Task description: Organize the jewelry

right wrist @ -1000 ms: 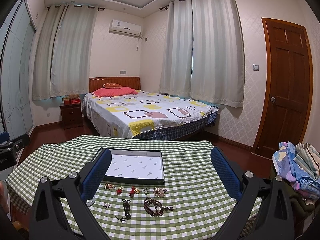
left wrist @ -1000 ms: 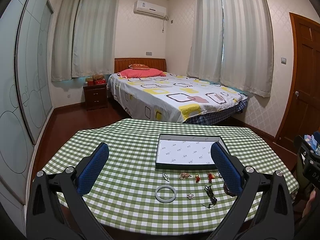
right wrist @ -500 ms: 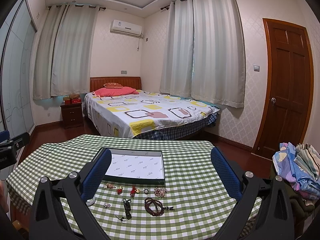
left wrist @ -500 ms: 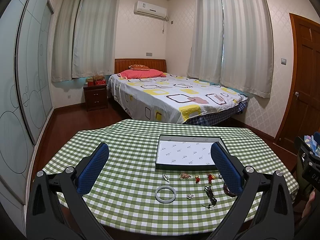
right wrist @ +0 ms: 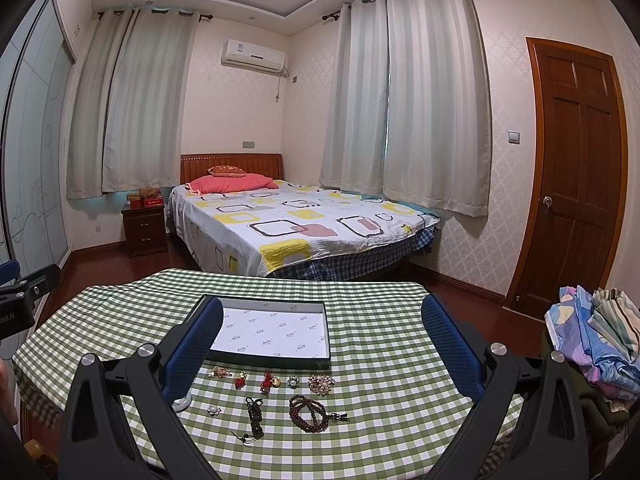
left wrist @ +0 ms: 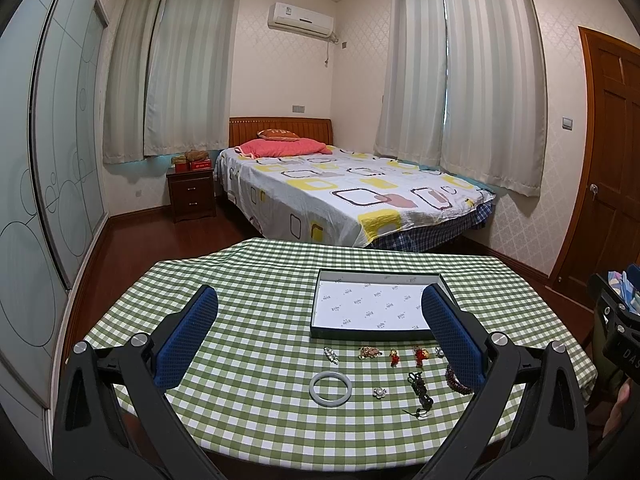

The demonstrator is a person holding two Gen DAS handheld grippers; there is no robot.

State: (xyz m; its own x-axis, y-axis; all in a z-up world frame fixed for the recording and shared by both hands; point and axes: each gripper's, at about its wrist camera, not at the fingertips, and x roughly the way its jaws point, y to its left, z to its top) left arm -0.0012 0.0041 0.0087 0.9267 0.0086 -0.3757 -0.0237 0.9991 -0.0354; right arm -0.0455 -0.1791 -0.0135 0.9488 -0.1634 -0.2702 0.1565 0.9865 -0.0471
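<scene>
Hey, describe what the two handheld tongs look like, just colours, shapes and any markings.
The left tongs and right tongs look alike: two matte black angular arms with triangular cutouts and round silver pivot bolts, each ending in a long finger with a rounded tip covered in dark blue, dimpled padding. Each shows at the edge of the other's view, with partial white lettering on its black body. No cables or sleeves are visible.

The left gripper (left wrist: 318, 336) hangs wide open above the green checked tablecloth (left wrist: 248, 364) — a pale jade bangle (left wrist: 330, 387) lies near the front edge, before the shallow dark white-lined tray (left wrist: 378, 334).
</scene>
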